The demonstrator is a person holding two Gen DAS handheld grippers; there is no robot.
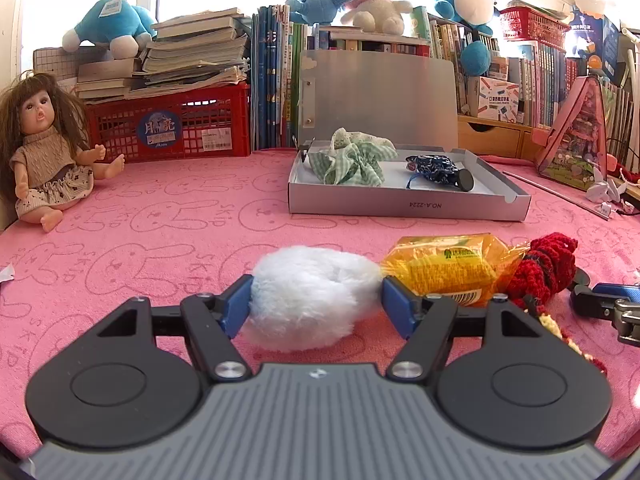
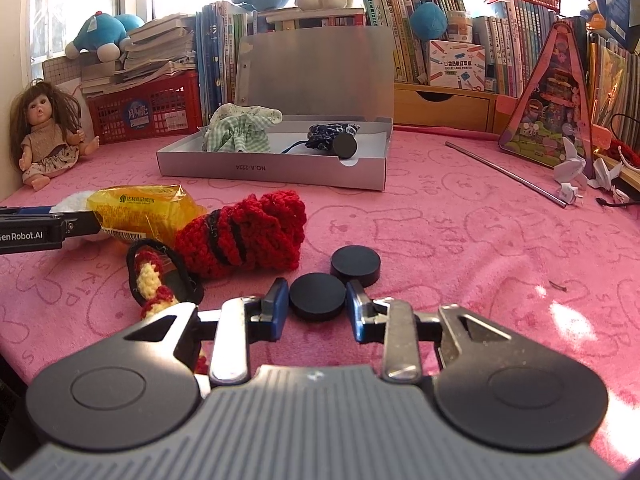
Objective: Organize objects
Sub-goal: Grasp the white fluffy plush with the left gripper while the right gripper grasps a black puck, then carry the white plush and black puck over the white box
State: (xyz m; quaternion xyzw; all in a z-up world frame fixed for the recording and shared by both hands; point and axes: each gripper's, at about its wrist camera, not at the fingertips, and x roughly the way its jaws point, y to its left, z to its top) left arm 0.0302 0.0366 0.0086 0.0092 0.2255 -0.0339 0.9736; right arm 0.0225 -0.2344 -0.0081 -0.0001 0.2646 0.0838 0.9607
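1. Left wrist view: the left claw [image 1: 316,304] is spread wide around the white fluffy ball [image 1: 310,296] on the pink desk [image 1: 160,240]. Both blue pads are seen at the fluff's flanks; firm contact cannot be confirmed, so it is judged bracketed, not gripped.
2. Just right of the ball, the yellow snack packet [image 1: 444,268] is seen, then the red knitted pouch [image 1: 544,268]. The open silver box [image 1: 404,204] sits beyond, already holding a green checked cloth [image 1: 352,160] and a dark blue pouch [image 1: 432,170].
3. Risk: the packet's edge lies against the right pad, so it may be pinched with the ball on closing. The fluff compresses, so a shallow grip may slip.
4. Right wrist view: the right claw [image 2: 317,300] is partly open around the near black disc [image 2: 317,297]; small gaps seem to remain at both pads, nothing held.
5. A second black disc [image 2: 355,265] is touching or just behind the first. A black hair tie with knitted cord [image 2: 160,276] lies left of the claw.
6. Risk: the disc is low and smooth, so it may squirt forward into its neighbour if the pads close high or off-centre.
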